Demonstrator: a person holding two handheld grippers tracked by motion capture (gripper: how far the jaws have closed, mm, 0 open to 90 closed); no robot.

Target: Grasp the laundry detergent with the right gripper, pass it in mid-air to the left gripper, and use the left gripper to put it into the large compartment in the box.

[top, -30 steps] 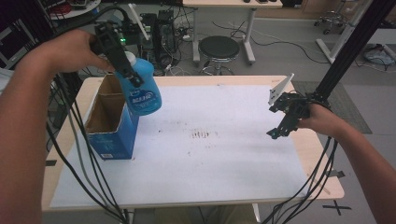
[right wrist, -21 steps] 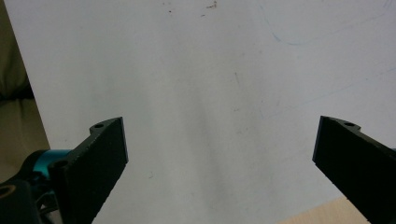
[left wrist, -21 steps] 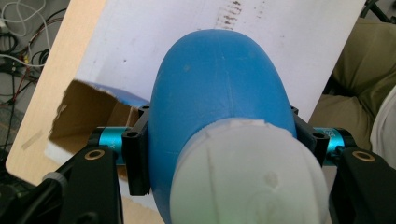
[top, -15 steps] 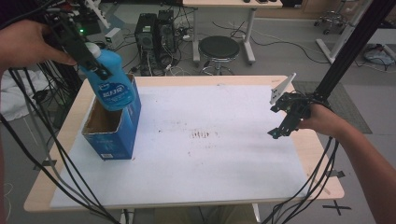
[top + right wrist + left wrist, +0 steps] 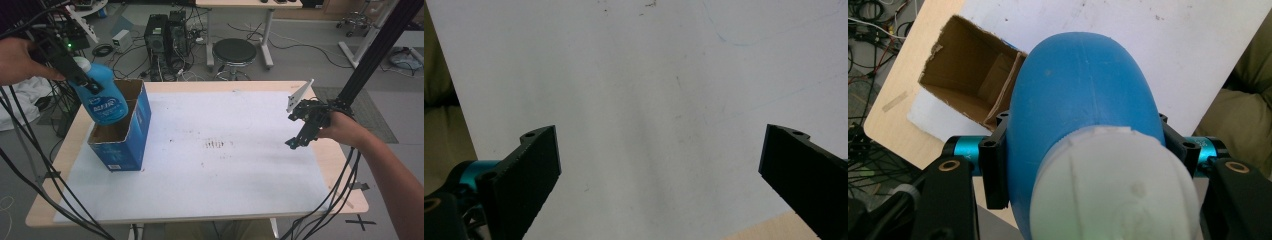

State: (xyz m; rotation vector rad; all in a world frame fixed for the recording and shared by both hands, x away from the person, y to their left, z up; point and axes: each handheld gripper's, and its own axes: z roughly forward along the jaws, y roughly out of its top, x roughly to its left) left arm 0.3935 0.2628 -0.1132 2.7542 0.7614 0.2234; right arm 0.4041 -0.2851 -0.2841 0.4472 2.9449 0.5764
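Observation:
My left gripper (image 5: 82,80) is shut on a blue bottle (image 5: 102,102) with a white cap, held tilted in the air over the left end of the table. Its lower end hangs just above the open top of a blue cardboard box (image 5: 122,142). In the left gripper view the bottle (image 5: 1083,95) fills the space between the jaws, cap (image 5: 1113,190) nearest the camera, with the box's brown inside (image 5: 973,80) below and to the left. My right gripper (image 5: 300,135) hovers open over the white table cover (image 5: 649,90) near the right edge, nothing between its fingers.
The table (image 5: 320,85) has a wooden rim around a white sheet with small dark marks (image 5: 215,144) at its middle. A white bracket (image 5: 299,95) and a black post (image 5: 375,55) stand at the right. A stool (image 5: 234,51) and computer towers (image 5: 165,32) stand behind the table.
The left gripper carried the bottle leftward and up off the box, then brought it back down to hang over the box's opening. The right gripper stayed put.

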